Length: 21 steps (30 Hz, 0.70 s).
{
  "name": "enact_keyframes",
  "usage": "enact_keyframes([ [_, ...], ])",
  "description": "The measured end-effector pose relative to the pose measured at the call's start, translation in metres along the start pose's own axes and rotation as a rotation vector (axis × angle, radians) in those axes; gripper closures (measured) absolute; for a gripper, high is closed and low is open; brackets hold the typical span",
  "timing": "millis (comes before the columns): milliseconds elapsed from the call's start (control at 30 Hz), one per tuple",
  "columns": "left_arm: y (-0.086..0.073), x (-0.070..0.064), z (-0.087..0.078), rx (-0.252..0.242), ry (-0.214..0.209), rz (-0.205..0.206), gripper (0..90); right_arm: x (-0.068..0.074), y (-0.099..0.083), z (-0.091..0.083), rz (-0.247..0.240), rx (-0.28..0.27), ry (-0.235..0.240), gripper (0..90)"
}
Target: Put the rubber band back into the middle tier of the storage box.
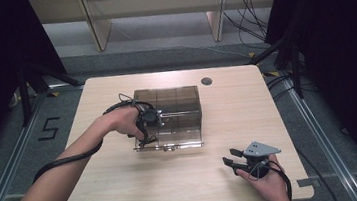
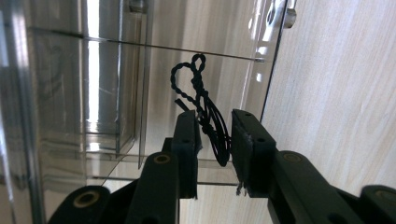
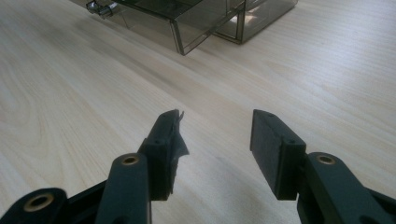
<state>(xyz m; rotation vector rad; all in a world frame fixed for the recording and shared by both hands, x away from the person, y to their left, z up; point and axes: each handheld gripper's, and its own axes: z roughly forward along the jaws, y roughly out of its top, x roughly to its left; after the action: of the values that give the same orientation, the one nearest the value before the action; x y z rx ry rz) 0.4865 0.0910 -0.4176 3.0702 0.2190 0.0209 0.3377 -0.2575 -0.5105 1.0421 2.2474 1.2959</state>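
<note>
Two grippers: the left gripper (image 2: 214, 140), jaws narrowed on a black twisted cord (image 2: 205, 107) at the clear acrylic drawer box (image 1: 177, 105) mid-desk; the right gripper (image 3: 215, 149), wide open and empty, near the desk's (image 1: 125, 186) front right corner.

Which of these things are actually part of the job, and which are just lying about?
In use:
- clear box
- black twisted cord, between the left gripper's jaws
- left gripper

Not in use:
- right gripper, open over bare table
- dark round cap in the tabletop
</note>
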Motion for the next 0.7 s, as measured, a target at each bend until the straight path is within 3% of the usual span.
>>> enact_keyframes([
  [233,-0.007,-0.001,-0.009,-0.037,0.008,-0.032,65.5,-0.001,-0.001,0.001,-0.001,-0.006,0.009,53.4],
  [700,-0.032,-0.009,-0.015,-0.077,0.030,-0.036,58.2,-0.001,0.000,0.000,0.012,0.009,0.020,53.2],
])
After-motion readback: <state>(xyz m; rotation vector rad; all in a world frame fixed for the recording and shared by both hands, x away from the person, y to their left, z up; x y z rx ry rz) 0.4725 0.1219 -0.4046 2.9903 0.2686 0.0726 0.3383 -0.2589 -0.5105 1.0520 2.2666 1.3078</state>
